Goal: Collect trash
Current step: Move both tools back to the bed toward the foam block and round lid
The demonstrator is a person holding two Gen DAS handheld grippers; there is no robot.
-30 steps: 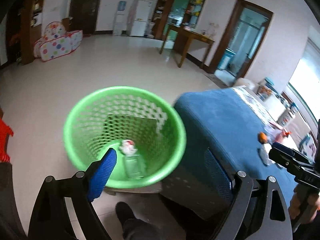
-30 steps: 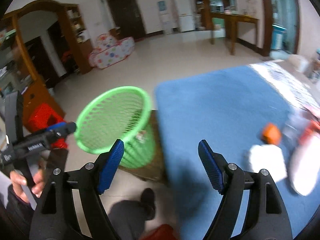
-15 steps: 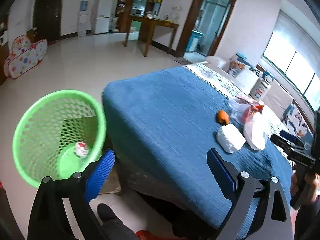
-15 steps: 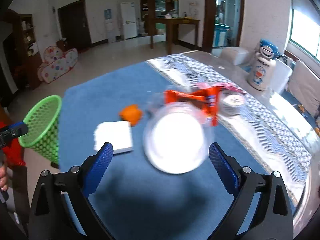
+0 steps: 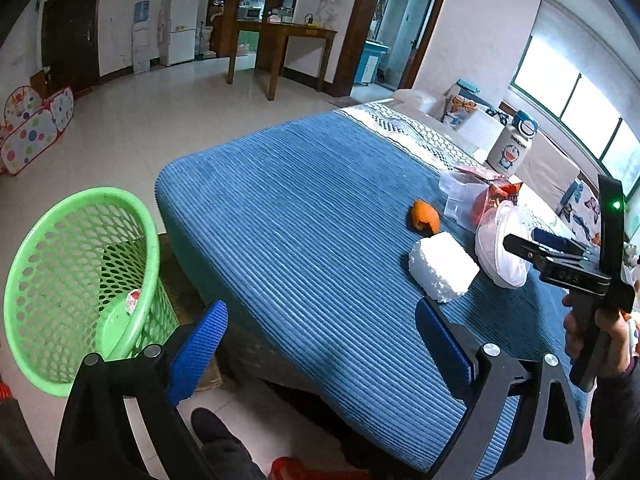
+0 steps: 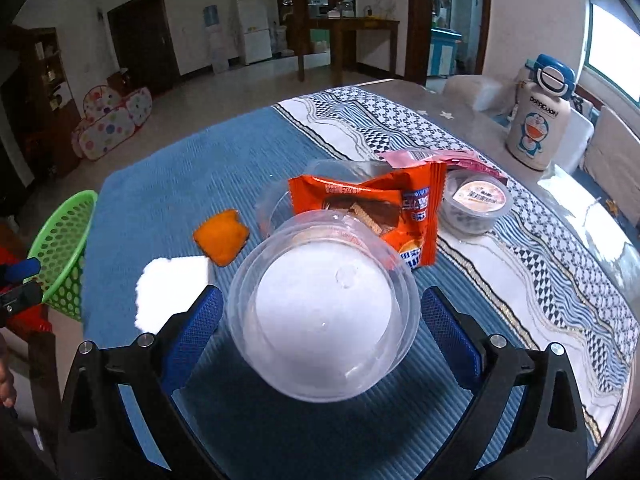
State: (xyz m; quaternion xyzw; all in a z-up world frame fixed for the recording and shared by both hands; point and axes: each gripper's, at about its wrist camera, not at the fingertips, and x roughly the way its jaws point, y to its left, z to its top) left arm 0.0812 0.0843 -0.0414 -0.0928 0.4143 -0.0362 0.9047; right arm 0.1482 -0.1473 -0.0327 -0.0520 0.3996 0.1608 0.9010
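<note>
A green mesh trash basket (image 5: 76, 280) stands on the floor left of the blue-covered table (image 5: 304, 216), with a crumpled piece (image 5: 133, 301) inside. On the table lie an orange peel (image 6: 221, 237), a white foam block (image 6: 172, 294), a clear plastic bowl (image 6: 324, 320), an orange snack wrapper (image 6: 372, 208) and a small lidded cup (image 6: 476, 204). My right gripper (image 6: 320, 336) is open, its fingers on either side of the clear bowl. My left gripper (image 5: 320, 340) is open and empty over the table's near edge.
A Doraemon flask (image 6: 538, 120) stands at the table's far right. A patterned cloth (image 6: 500, 264) covers the right half of the table. A red stool (image 6: 28, 320) sits by the basket. A wooden table (image 5: 280, 56) and a play tent (image 5: 32, 128) stand across the floor.
Both grippers have swung right, from the basket to the table. My right gripper has closed in on the clear bowl, which now sits between its open fingers.
</note>
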